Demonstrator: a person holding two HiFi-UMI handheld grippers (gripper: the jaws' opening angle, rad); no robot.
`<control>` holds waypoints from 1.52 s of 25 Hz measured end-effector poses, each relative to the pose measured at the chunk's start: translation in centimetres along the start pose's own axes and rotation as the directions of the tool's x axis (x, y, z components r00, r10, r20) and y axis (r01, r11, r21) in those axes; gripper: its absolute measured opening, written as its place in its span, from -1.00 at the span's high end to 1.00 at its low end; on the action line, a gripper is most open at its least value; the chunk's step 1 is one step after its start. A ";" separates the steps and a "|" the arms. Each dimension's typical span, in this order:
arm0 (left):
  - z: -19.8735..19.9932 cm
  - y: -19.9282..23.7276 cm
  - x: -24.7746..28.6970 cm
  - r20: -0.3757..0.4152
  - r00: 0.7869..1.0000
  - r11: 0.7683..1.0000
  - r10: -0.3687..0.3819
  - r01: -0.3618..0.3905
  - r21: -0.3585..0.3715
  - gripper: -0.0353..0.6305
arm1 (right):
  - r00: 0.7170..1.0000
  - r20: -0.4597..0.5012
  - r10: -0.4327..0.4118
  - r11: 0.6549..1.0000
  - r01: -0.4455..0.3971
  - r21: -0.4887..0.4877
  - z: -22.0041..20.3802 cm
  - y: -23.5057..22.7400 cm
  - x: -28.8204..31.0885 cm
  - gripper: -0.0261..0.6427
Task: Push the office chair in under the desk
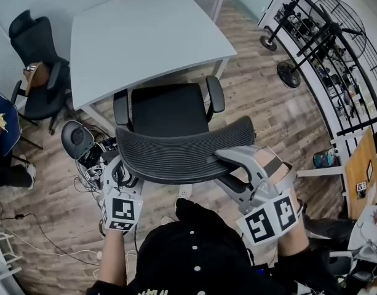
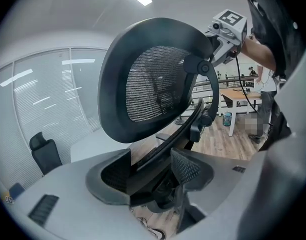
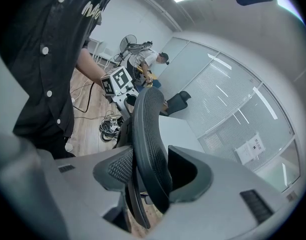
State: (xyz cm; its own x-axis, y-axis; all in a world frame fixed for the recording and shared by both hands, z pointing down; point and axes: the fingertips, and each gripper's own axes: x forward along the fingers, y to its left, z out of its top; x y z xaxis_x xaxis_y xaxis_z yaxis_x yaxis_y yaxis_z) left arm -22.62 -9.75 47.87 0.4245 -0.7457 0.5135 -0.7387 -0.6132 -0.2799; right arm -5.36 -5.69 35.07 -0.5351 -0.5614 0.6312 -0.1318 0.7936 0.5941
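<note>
While both grippers work the backrest (image 1: pixel 182 147), left gripper (image 2: pixel 153 170) stands with jaws wide apart, the backrest's left edge between them, right pad clear of it. Right gripper (image 3: pixel 147 170) is wide too, but the mesh edge fills the gap and the pads sit on both faces. Only the head view shows the office chair (image 1: pixel 170 108) mid-frame, seat just short of the desk (image 1: pixel 139 35) edge, not under.

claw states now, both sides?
Left claw: astride chair backrest edge; grip cannot be told.
Right claw: closed on chair backrest.
</note>
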 end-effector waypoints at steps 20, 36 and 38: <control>1.8 1.8 4.4 -0.025 0.999 0.999 0.039 -0.040 -0.023 0.09 | 0.999 0.030 0.012 1.000 -0.012 -0.022 -2.7 -4.3 2.2 0.29; 3.3 2.0 6.5 -0.018 0.997 0.996 0.080 -0.081 -0.047 0.09 | 0.998 0.060 0.021 0.999 -0.018 -0.047 -4.6 -6.9 3.0 0.28; 3.4 2.1 6.7 -0.011 0.997 0.995 0.083 -0.083 -0.047 0.09 | 0.998 0.061 0.025 0.998 -0.022 -0.051 -4.7 -7.0 3.1 0.28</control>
State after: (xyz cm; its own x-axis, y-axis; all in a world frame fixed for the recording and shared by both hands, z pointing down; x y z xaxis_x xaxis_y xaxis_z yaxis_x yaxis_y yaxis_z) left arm -19.53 -16.89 47.92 0.3559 -0.7910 0.4977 -0.7951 -0.5362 -0.2835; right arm -2.16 -14.12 35.18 -0.5883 -0.5260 0.6142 -0.0776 0.7928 0.6046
